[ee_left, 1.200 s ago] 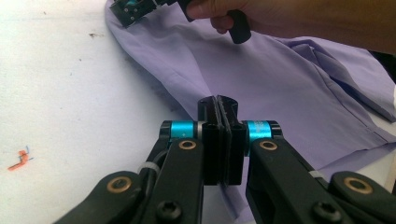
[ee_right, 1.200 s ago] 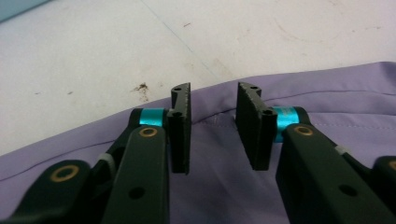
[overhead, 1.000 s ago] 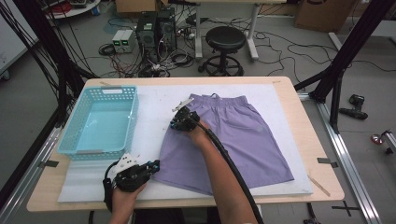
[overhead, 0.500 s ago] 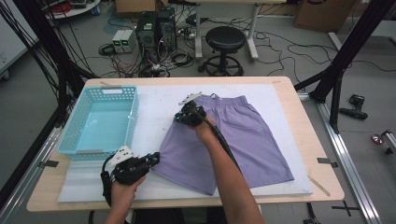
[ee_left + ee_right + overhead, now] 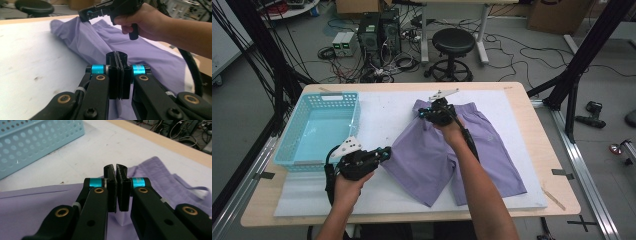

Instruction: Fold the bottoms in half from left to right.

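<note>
Setting: wooden bench (image 5: 532, 100) under a white mat (image 5: 387, 112), cables and a stool on the floor behind.
Garment: purple shorts (image 5: 492, 150) spread on the mat right of centre, left side lifted and creased.
Left tool (image 5: 384, 152): closed on the hem of the left leg, pinched between the pads.
Right tool (image 5: 424, 114): closed on the waistband's left corner, cloth caught between the pads.
Basket: turquoise basket (image 5: 347, 107) at bench left, apart from the shorts.
Risk: thin pinches likely to slip under uneven pull; sagging cloth between both tools could drag and spoil a fold.
</note>
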